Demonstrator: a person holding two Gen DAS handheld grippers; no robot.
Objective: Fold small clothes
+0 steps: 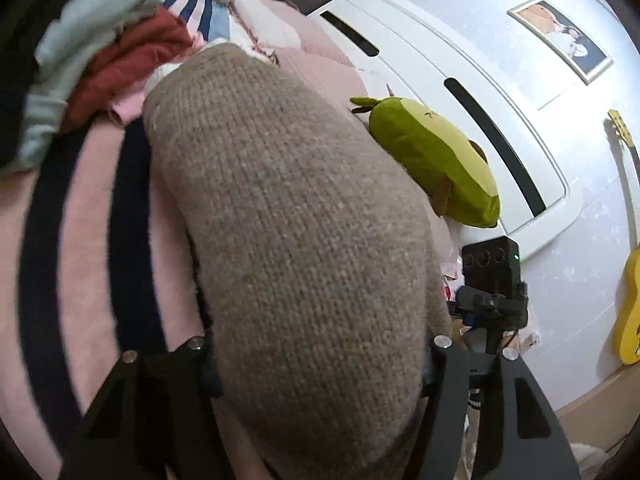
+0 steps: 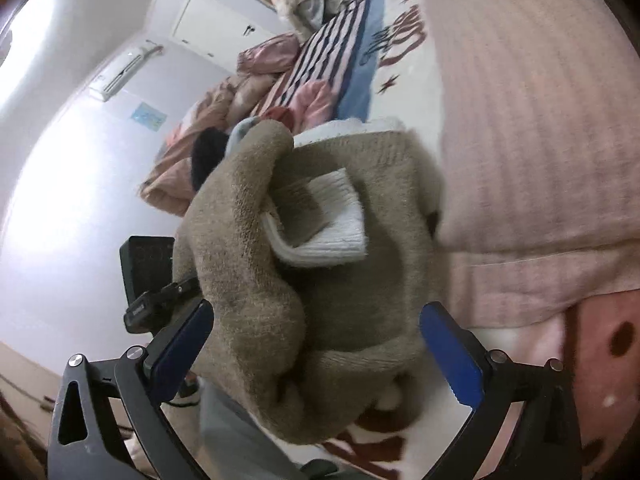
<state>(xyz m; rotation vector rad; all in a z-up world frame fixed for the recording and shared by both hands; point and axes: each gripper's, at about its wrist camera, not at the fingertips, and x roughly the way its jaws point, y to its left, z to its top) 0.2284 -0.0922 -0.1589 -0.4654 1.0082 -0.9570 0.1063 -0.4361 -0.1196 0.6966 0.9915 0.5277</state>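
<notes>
Our left tongs [image 1: 320,364] grasp the brown knit garment [image 1: 288,216], which drapes over the striped pink bed cover [image 1: 84,240]. Our right tongs [image 2: 316,344] stand released, blue pads either side of the bunched garment with its white cuff [image 2: 336,220].

Both wrist views — close on sock [image 1: 288,240]

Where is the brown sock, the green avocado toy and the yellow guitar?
brown sock [image 1: 296,240]: left wrist view, middle of its knitted side.
green avocado toy [image 1: 432,160]: left wrist view, middle of its body.
yellow guitar [image 1: 629,312]: left wrist view, its yellow body at the right edge.
</notes>
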